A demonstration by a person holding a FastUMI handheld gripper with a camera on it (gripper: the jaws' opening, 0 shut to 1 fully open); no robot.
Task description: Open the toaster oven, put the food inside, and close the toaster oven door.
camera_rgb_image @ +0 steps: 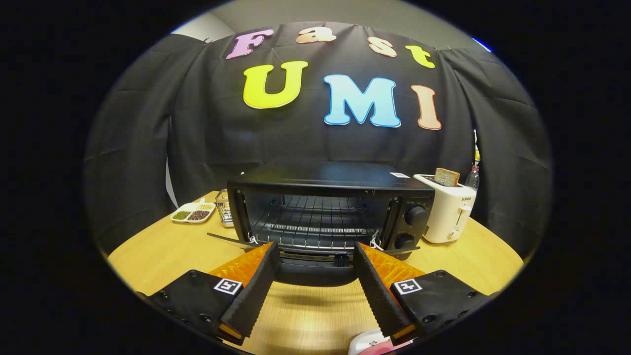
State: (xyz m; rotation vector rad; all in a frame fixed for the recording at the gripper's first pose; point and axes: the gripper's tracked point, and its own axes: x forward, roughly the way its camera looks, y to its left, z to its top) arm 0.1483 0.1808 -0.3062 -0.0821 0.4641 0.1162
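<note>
Toaster oven [325, 217] mid-table; toaster [446, 214] right; dish [192, 213], perhaps a rack, left.

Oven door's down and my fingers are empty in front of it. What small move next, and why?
Probably back off and turn toward the food. The toaster oven stands open, its door dropped flat just ahead of the gripper, and the wire rack is bare. The fingers are spread with nothing between them, so loading comes before closing. A pale dish sits near the right finger.

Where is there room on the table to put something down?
Bare wood lies between the open gripper fingers, before the toaster oven, and left of it, below the divided dish. Crowded: the white toaster stands close beside the oven's right.
</note>
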